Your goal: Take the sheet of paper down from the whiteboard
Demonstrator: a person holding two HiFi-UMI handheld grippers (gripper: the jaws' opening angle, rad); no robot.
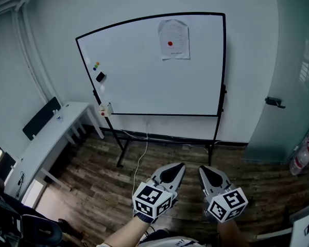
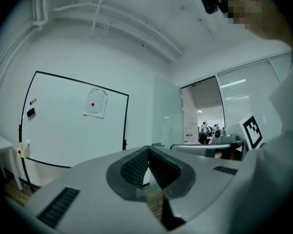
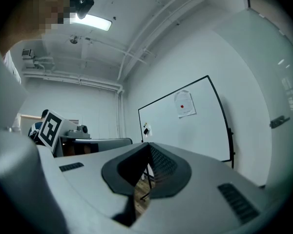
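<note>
Well back against the pale wall stands a large black-framed whiteboard on a rolling stand (image 1: 144,81), with dark wood-plank floor (image 1: 92,174) in front of it. A long white desk (image 1: 46,143) runs along the left wall. Low in the foreground, well apart from the board, the left gripper (image 1: 180,165) and the right gripper (image 1: 202,168) sit side by side, pointing level at it. Each has its jaws pressed together with nothing between them. The white sheet of paper (image 1: 174,32) is high on the board near its upper right corner, pinned by a small red round magnet (image 1: 170,43). A black eraser (image 1: 100,77) and a few coloured dot magnets (image 1: 96,65) sit near the board's left edge.
</note>
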